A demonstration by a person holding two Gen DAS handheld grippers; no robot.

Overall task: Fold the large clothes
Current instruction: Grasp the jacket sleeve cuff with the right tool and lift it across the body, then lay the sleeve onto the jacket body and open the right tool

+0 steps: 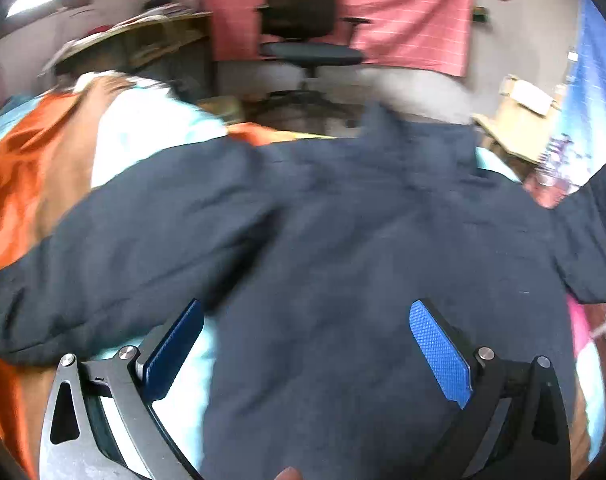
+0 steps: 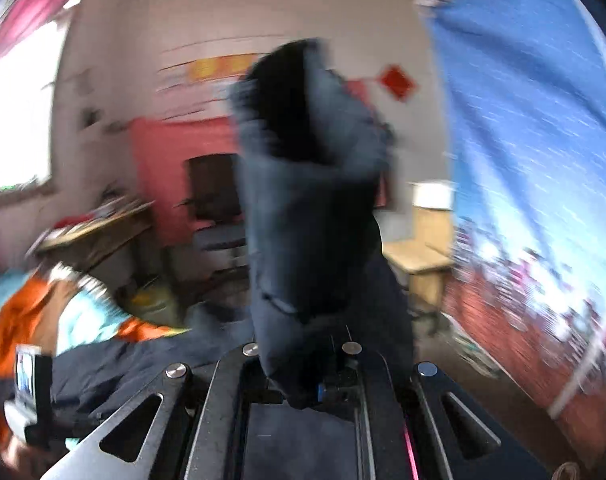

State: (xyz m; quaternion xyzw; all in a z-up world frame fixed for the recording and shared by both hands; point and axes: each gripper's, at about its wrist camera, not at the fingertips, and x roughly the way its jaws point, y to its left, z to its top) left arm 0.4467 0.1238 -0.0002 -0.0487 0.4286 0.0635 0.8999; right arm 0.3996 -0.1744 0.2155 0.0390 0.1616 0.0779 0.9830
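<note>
The right gripper (image 2: 303, 376) is clamped on a sleeve (image 2: 303, 200) of the navy jacket (image 1: 343, 240), which stands up in a soft tube in front of the lens; its fingers are buried in the cloth. The left gripper (image 1: 307, 344) is spread wide, its blue ribbed pads (image 1: 439, 352) apart above the jacket's lower back and holding nothing. The jacket lies back-up, sleeves spread, on a bed with an orange, white and pale-blue cover (image 1: 43, 168). The cloth looks matte, thick and perhaps padded, so it will probably be limp but bulky, fairly heavy for a garment, and slow to hold a crease. Cuffs, hem and shoulder seams seem the best holds. Beyond stand an office chair (image 1: 303, 20) and a pink hanging (image 1: 403, 8).
</note>
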